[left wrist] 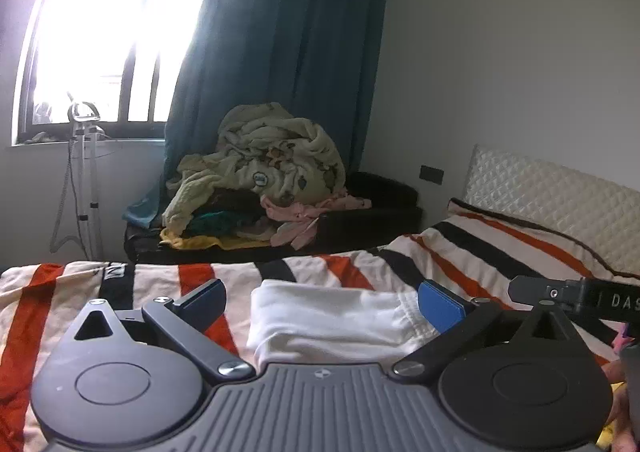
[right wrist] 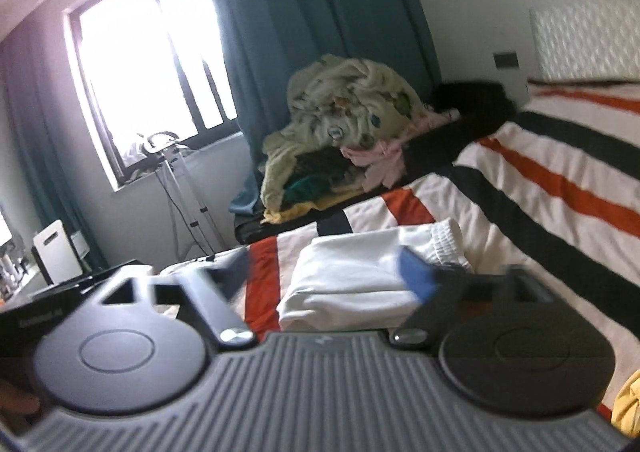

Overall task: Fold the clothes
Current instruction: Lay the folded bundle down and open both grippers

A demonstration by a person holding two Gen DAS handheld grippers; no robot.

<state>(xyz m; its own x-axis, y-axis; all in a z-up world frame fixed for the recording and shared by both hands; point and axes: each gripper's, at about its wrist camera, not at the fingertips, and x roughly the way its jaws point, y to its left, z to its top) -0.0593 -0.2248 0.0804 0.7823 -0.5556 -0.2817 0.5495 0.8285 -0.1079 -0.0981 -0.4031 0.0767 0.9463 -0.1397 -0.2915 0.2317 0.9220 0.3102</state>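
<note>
Left wrist view shows the left gripper (left wrist: 324,306) at the bottom of the frame, jaws spread wide and holding nothing. Between and beyond its fingers, low in the centre, a folded white garment (left wrist: 332,322) lies on the striped bedspread (left wrist: 472,256). A heap of clothes (left wrist: 260,175) sits mid-frame below the blue curtain (left wrist: 288,35). Right wrist view, blurred, has the right gripper (right wrist: 324,276) likewise wide open and empty, the same garment just above it.
</note>
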